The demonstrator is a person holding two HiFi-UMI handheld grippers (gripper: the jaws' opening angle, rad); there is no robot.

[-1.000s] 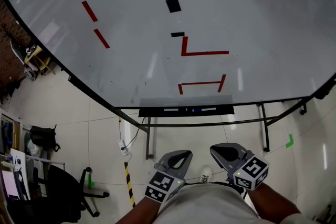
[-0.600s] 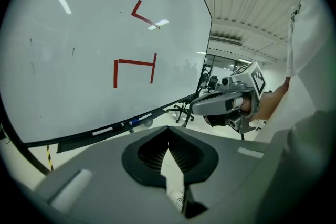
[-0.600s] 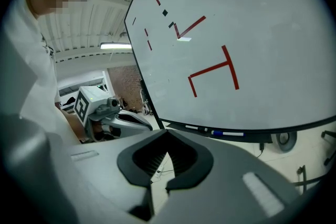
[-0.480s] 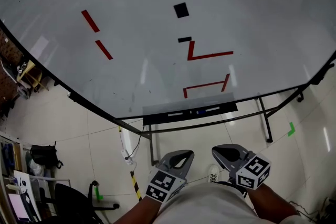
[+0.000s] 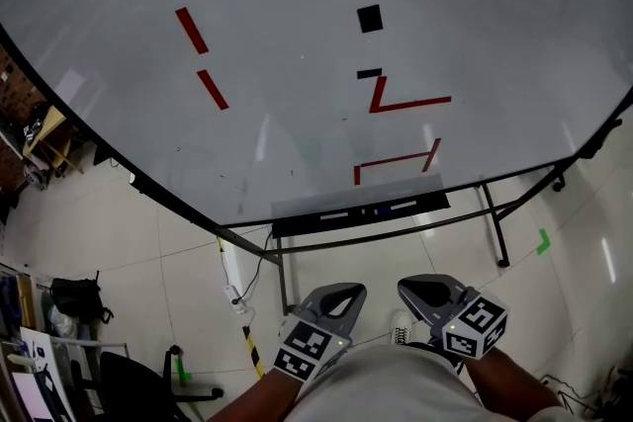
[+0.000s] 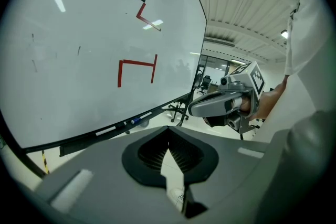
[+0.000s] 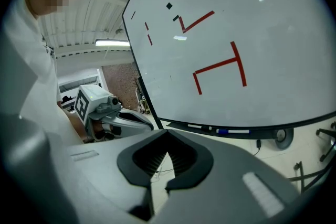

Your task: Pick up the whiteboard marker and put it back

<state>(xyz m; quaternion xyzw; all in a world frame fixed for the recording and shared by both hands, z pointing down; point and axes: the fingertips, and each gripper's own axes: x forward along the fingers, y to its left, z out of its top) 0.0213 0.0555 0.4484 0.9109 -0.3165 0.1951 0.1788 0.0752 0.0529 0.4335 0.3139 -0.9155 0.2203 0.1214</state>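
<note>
The whiteboard marker lies lengthwise on the tray below the whiteboard, well ahead of the left claw and right claw, both closed and empty.

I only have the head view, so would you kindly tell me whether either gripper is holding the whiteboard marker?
Observer: No. In the left gripper view, the left gripper has its jaws together with nothing between them.
Operator: And the right one?
Observer: The right gripper is likewise shut and empty in its own view.
Operator: Where is the marker, then?
Observer: The right gripper view shows the blue-capped whiteboard marker lying in the tray below the whiteboard, end to end with a second pen.
</note>
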